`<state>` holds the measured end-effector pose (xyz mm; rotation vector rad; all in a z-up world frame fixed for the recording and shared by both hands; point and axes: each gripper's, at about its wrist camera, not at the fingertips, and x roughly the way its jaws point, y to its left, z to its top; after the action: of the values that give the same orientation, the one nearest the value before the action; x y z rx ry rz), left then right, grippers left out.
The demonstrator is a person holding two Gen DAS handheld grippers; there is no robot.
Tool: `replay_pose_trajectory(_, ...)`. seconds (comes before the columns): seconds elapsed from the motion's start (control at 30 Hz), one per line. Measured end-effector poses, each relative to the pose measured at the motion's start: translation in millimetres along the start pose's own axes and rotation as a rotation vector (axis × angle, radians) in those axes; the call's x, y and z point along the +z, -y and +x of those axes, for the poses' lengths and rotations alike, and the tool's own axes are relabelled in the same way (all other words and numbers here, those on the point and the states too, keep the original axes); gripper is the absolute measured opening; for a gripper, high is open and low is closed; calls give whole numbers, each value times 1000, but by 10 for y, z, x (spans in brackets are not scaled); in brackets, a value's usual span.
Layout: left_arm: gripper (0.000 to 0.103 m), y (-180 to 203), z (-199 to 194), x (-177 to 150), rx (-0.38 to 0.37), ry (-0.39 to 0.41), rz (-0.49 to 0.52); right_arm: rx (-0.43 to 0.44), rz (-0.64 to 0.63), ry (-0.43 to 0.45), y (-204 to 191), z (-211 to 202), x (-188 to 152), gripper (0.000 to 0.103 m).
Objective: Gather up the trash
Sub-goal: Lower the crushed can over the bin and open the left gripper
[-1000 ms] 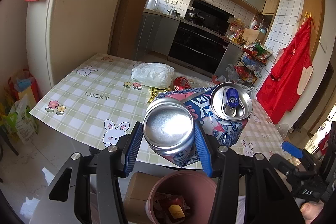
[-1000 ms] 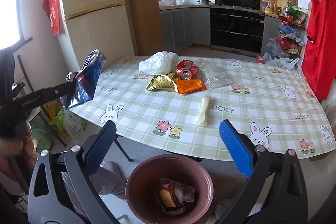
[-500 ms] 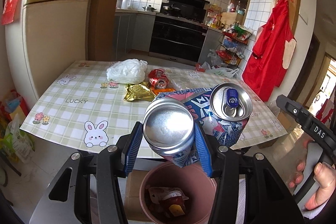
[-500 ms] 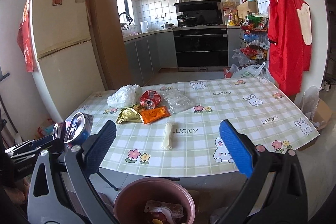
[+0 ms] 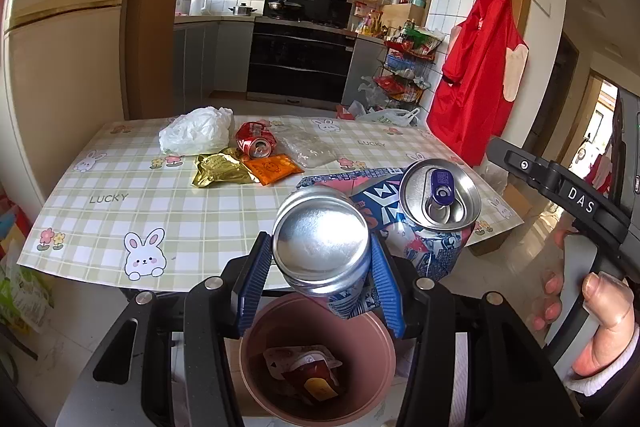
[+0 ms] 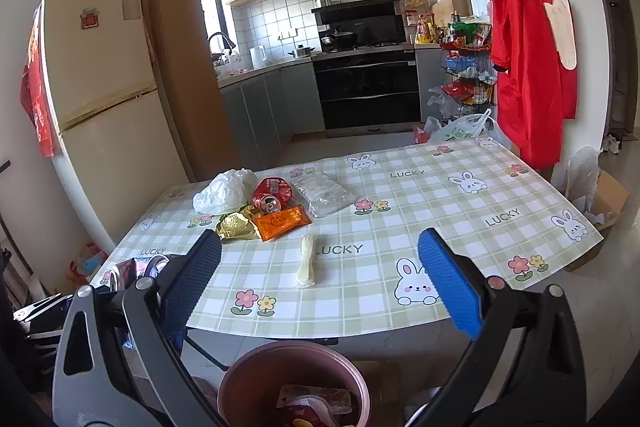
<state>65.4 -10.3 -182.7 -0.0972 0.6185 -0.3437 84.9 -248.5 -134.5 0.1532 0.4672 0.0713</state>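
- Since a moment ago both views have swung further round toward the stove, and the left gripper (image 5: 318,281) still carries its load above the pink bin (image 5: 256,339)
- Its blue jaws are clamped on a bent blue-and-white can (image 5: 360,227), folded so the bare silver base and the top with its blue pull tab both face the camera; the print on its side is too crumpled to read
- The bin sits on the floor just below the surface's near edge, with a wrapper already inside
- The right gripper (image 6: 320,275) hangs with jaws wide apart and nothing between them; "DAS" is printed on its body in the left view
- On the checked cloth (image 6: 440,195), printed with rabbits and "LUCKY", lie a white plastic bag (image 6: 224,191), a crushed red can (image 6: 273,193), a gold wrapper (image 6: 236,225), an orange packet (image 6: 282,223), a clear bag (image 6: 324,193) and a pale wrapper (image 6: 307,261) beside one "LUCKY"
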Motion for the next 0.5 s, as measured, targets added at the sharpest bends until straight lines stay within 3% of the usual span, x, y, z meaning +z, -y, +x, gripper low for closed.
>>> replay_pose_trajectory(0.13, 50, 5, 17, -14, -13, -5, -1, -5, 1, 2, -4, -9, 8, 97)
replay_pose_trajectory(0.2, 72, -1, 34, -25, -28, -9, -2, -6, 3, 1, -3, -8, 11, 97)
replay_pose_trajectory(0.23, 89, -15, 27, -34, -30, -2, -10, -6, 3, 2, -3, -9, 9, 97)
replay_pose_trajectory(0.5, 93, -226, -14, 1, 30, 19, -107, -7, 2, -7, -5, -2, 6, 97)
